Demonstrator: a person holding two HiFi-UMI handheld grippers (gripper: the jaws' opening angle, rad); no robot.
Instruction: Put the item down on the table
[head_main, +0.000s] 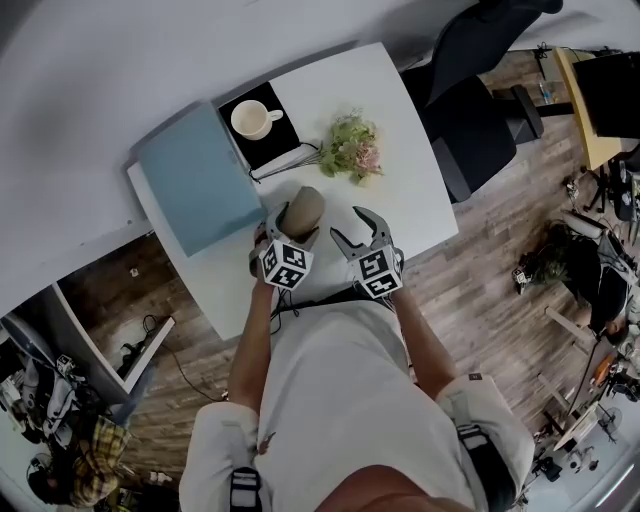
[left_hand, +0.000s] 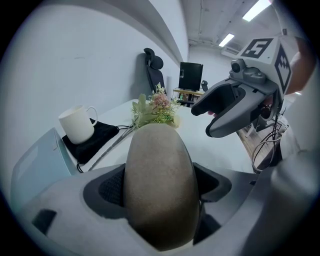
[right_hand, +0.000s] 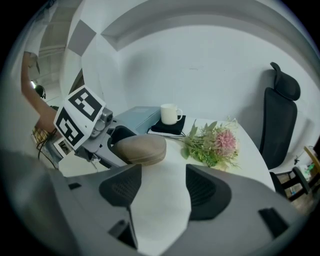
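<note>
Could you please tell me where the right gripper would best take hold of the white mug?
Probably the wall beside the rim, from above: the white mug stands upright, mouth open, on the black pad, with its handle toward the flowers. The right gripper is open and empty.

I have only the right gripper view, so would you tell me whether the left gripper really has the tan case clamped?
Observer: Yes. In the left gripper view the left gripper has both pads pressed against the sides of the case.
Operator: Thank you. Is there room to set it down?
Observer: The head view shows bare table around the case, between the box and the flowers.
Operator: Good. Is there anything in the cup?
Observer: From above the cup looks empty.
</note>
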